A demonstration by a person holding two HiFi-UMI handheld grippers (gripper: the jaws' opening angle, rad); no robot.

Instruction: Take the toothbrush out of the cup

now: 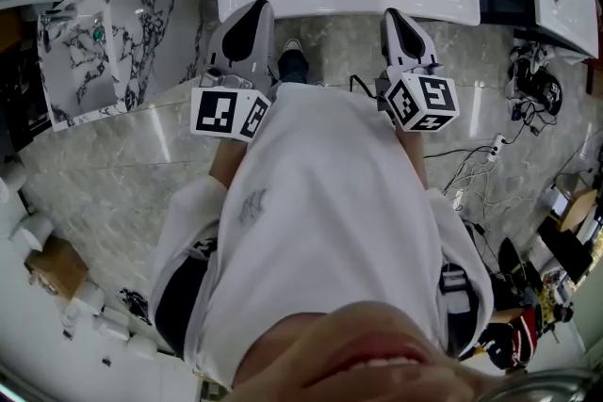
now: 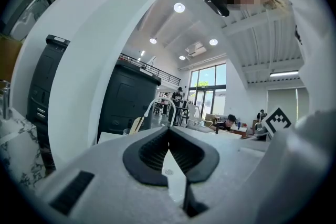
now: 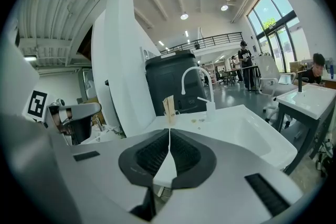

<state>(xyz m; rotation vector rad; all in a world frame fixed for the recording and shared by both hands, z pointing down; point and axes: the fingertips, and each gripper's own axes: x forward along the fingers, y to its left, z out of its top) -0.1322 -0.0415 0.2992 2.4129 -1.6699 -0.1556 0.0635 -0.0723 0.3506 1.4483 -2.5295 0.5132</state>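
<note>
- Currently left tongs (image 2: 168, 132) and right tongs (image 3: 169, 131) are both clenched, empty.
- Unopened on arrival, they could knock the cup (image 3: 170, 113) over, toothbrush (image 3: 168, 103) included.

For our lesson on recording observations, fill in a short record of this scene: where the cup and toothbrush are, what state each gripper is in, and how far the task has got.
Sink: white basin, ahead of both grippers
Cup: on the sink's back ledge, left of the tap in the right gripper view
Toothbrush: standing in the cup
Left gripper: jaws together, nothing between them
Right gripper: jaws together, nothing between them, apart from the cup
Task stage: toothbrush not yet touched
</note>
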